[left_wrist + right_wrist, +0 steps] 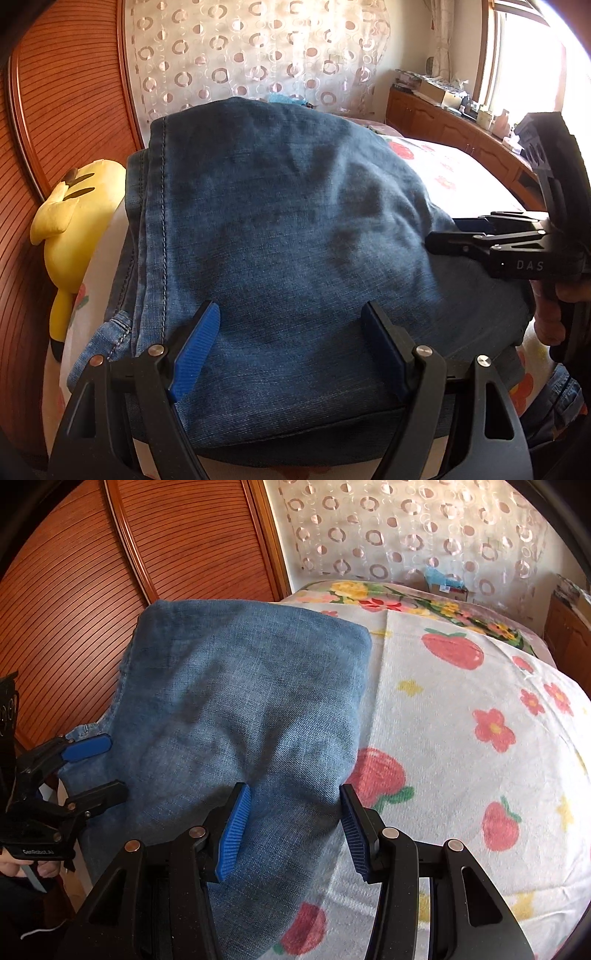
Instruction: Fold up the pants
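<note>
Blue denim pants [280, 229] lie folded in a thick stack on the bed; they also show in the right wrist view [236, 709]. My left gripper [291, 347] is open, its blue pads just above the near part of the stack; it also shows in the right wrist view [101, 766] at the pants' left edge. My right gripper [291, 830] is open over the stack's near right edge, holding nothing. It shows side-on at the pants' right side in the left wrist view [439, 234].
The bed sheet [461, 738] is white with red strawberries and flowers. A yellow plush toy [70, 229] lies left of the pants against the wooden headboard [55, 110]. A wooden cabinet [461, 129] with clutter stands under the window at the far right.
</note>
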Motion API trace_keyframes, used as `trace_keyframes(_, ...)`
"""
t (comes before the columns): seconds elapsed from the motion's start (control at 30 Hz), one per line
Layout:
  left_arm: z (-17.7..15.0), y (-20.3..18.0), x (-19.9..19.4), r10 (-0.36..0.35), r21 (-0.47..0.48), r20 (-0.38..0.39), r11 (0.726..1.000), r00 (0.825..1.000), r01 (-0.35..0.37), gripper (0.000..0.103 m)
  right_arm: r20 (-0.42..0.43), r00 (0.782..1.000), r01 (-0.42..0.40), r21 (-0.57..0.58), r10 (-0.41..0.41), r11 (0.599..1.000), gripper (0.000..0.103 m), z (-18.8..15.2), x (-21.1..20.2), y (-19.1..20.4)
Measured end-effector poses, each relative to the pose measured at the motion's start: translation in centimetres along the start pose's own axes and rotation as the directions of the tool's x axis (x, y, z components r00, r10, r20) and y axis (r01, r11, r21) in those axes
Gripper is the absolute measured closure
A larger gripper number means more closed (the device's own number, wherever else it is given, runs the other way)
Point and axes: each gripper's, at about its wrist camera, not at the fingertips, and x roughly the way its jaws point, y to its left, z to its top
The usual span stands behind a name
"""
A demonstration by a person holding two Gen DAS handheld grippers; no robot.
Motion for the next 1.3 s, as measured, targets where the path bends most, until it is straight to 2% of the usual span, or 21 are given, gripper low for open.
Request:
trace_keyframes(0.17,-0.4,-0.4,-1.2,-0.025,-0.020,0.017,0.999,1.000,0.025,0.024,0.011,0.999,0.046,0.002,-0.046,0.999,0.052,-1.4,-2.4,1.1)
trace_keyframes(0.37,-1.6,-2.1,-2.1,-0.047,0.019,0.017,0.999,0.999,0.047,0.024,0.025,0.999,0.036,0.033,-0.036,0.999,0.052,-4.2,-5.6,2.4)
trace_keyframes(0.53,-2.1,-1.9,-1.4,-0.048,0.017,-0.002,0.999,0.999,0.048,0.024,0.003,0.999,0.039,0.057,-0.039,0.998,0.052,-5.8,-5.5,2.6)
trace_keyframes(0.77,-2.4,-2.0,-1.2,-0.042,0.027,0.011,0.999,0.999,0.042,0.023,0.016,1.000,0.016,0.061,-0.017,0.998,0.052,-5.9,-5.1,2.8)
trace_keyframes(0.83,-2.6,-2.1,-1.2,-0.042,0.030,0.015,0.999,0.999,0.041,0.023,0.016,1.000,-0.017,0.066,0.016,0.998,0.063,-6.0,-4.9,2.8)
trace_keyframes(0.87,-2.6,-2.1,-1.2,-0.039,0.031,0.016,0.999,0.999,0.039,0.023,0.020,1.000,-0.015,0.064,0.013,0.998,0.064,-6.1,-4.8,2.9)
trace_keyframes(1.03,-2.4,-2.1,-1.3,-0.039,0.025,0.008,0.999,0.999,0.039,0.023,0.048,0.999,-0.028,0.050,0.025,0.998,0.081,-5.9,-5.3,3.0)
trace_keyframes(1.13,-1.9,-1.8,-2.1,-0.011,0.014,0.016,1.000,1.000,0.011,0.025,0.075,0.997,-0.017,0.016,0.016,1.000,0.084,-5.4,-6.2,3.7)
trace_keyframes(1.3,-0.7,0.3,-5.4,-0.008,-0.024,0.087,1.000,0.996,0.010,0.025,0.143,0.989,-0.028,-0.022,0.031,0.999,0.086,-3.6,-8.2,5.3)
